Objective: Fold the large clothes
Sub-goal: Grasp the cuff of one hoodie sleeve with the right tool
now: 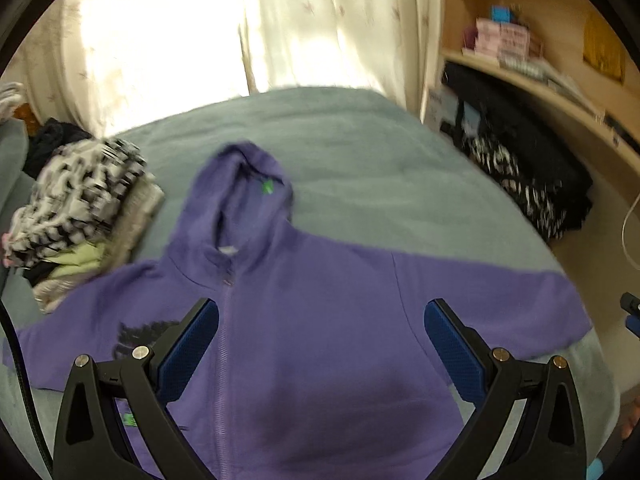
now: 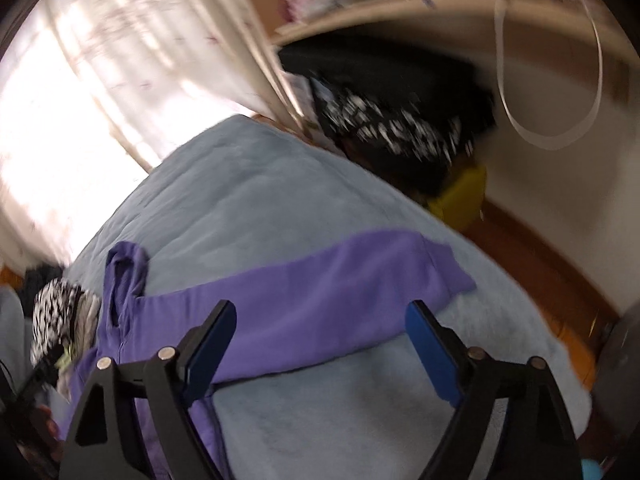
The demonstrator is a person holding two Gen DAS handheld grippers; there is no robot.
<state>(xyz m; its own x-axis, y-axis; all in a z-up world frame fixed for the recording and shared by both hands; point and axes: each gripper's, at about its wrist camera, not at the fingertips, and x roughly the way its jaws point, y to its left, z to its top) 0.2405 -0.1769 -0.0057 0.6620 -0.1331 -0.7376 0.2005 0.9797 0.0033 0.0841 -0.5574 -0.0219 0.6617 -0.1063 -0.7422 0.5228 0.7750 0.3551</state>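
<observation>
No writing reads clearly anywhere: the purple zip-front hooded sweatshirt (image 1: 304,320) carries a small green tag inside its hood and another near its hem, plus a dark chest print (image 1: 144,334), but motion blur smears them all (I cannot make out a single letter).

The sweatshirt lies face up, spread flat on the pale blue fleecy bed cover (image 1: 360,152), hood pointing to the far side, both sleeves stretched out left and right. My left gripper (image 1: 320,320) hovers over its chest with the blue-padded fingers spread wide, pinching nothing. My right gripper (image 2: 320,328) is likewise wide apart and empty, over the sweatshirt's right sleeve (image 2: 340,280), which ends near the bed's right edge.

To the left, just beside the left sleeve, sits a stack of folded clothes topped by a black-and-white patterned piece (image 1: 76,204). Cream curtains (image 1: 200,28) glow with daylight at the far side. On the right stands a light wooden shelf unit (image 1: 520,80) holding pink boxes and black garments with white print (image 1: 532,168). In the right view a yellow object (image 2: 460,196) lies on the brown wooden floor (image 2: 540,272); its shape is too blurred to name. The sweatshirt's hem is cut off behind my fingers.
</observation>
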